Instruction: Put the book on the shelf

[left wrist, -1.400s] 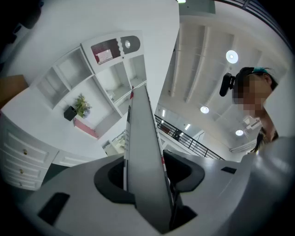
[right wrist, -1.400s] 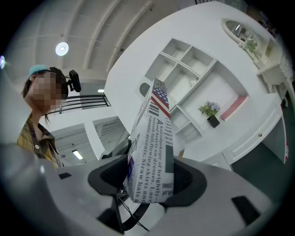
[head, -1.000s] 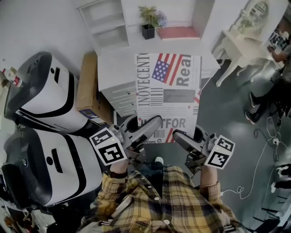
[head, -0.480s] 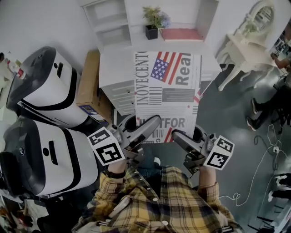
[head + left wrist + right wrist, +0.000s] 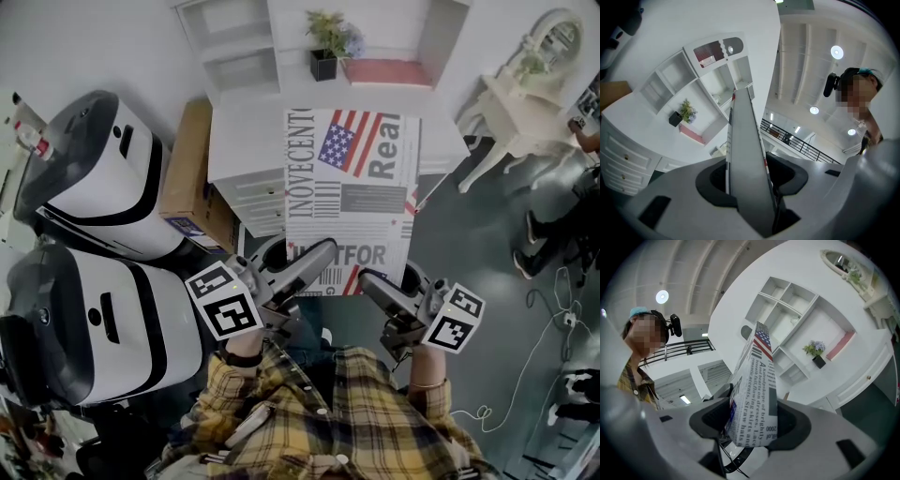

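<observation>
Newsprint book (image 5: 349, 187) clamped by left hand-held gripper (image 5: 314, 261), right hand-held gripper (image 5: 375, 281); potted plant (image 5: 326, 42) on shelf (image 5: 234, 37).

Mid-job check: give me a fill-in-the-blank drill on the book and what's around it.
The book is clamped by ____ grippers, left and right.
In the shelf, the item beside the plant is coloured ____.
In the head view, the cardboard box lies to the ____ of the book.
Missing words: both; pink; left.
</observation>
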The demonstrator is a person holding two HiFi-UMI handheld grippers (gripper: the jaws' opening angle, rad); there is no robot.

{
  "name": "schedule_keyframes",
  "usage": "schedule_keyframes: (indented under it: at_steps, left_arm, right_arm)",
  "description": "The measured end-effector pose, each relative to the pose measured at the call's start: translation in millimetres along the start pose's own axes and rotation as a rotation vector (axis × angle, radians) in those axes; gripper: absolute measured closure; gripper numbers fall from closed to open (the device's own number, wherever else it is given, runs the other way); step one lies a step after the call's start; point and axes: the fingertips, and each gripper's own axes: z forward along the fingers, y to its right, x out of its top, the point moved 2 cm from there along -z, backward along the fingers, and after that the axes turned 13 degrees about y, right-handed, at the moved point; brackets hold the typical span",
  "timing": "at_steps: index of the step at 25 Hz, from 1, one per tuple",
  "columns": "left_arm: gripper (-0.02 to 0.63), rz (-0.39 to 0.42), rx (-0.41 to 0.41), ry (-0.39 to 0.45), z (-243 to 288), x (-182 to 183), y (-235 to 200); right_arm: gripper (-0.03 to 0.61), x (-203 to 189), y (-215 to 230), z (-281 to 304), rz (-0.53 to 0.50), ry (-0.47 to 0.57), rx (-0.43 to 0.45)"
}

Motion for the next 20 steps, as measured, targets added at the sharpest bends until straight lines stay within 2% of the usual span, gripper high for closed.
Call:
schedule_keyframes:
  at_steps: [20]
  left_arm:
    - [0.411,0.122,-0.056,0.024,-0.6,4.8,3.8]
  right_arm:
    - [0.316,-0.7,3.5,5.9,-0.067,0.068,0.088]
